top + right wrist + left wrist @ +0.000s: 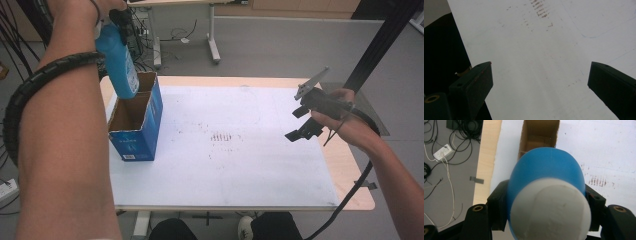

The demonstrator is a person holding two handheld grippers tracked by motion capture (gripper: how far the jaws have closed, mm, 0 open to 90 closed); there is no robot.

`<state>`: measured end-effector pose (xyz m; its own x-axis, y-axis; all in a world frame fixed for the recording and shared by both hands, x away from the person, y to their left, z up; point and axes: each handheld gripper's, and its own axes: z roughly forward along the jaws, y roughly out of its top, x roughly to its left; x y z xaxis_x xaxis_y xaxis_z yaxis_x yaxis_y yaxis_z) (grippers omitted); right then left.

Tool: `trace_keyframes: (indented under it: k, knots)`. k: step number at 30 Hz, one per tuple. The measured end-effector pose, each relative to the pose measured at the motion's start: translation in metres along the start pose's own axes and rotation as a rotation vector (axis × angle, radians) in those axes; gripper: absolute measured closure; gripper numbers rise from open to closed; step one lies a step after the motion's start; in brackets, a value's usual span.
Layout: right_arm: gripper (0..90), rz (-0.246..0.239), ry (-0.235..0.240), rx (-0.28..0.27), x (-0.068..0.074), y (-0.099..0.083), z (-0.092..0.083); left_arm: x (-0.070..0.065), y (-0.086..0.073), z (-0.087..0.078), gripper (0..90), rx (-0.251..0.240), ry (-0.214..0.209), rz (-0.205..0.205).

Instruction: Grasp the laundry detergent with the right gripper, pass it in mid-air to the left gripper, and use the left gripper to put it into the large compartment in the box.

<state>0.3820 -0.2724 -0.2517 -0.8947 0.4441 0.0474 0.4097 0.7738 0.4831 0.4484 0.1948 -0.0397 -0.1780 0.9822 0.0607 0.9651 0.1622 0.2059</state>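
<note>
My left gripper (pixel 116 26) is shut on a blue bottle (pixel 119 64) with a white cap (pixel 550 211), gripping it near the cap end. The bottle hangs bottom-down and a little tilted, its base at the mouth of an open blue cardboard box (pixel 134 144). In the left gripper view the bottle (pixel 546 167) sits between the jaws of that gripper (pixel 546 207), with the brown inside of the box (pixel 525 137) beyond it. My right gripper (pixel 296 123) hovers over the right part of the table, open, with nothing between its jaws (pixel 540 80).
A white sheet (pixel 240 160) with faint reddish marks (pixel 222 136) covers most of the wooden table (pixel 350 170). The box stands at the sheet's left edge. Cables and a power strip (pixel 442 151) lie on the floor to the left. Another desk's legs (pixel 214 50) stand behind.
</note>
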Motion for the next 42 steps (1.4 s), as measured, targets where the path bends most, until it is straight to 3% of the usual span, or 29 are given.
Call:
trace_keyframes:
  k: [18,29,42]
  knots:
    - [6.0,0.000,-0.002,0.014,-0.003,0.002,0.005,0.009,0.002,0.022,37.0,0.004,-0.011,-0.007]
    - [6.0,0.007,-0.002,0.028,-0.003,0.002,0.012,0.012,0.000,0.048,37.0,0.032,-0.015,0.010]
    - [6.2,0.003,-0.007,0.024,-0.001,0.000,0.015,0.011,-0.007,0.093,37.1,0.064,-0.023,0.034]
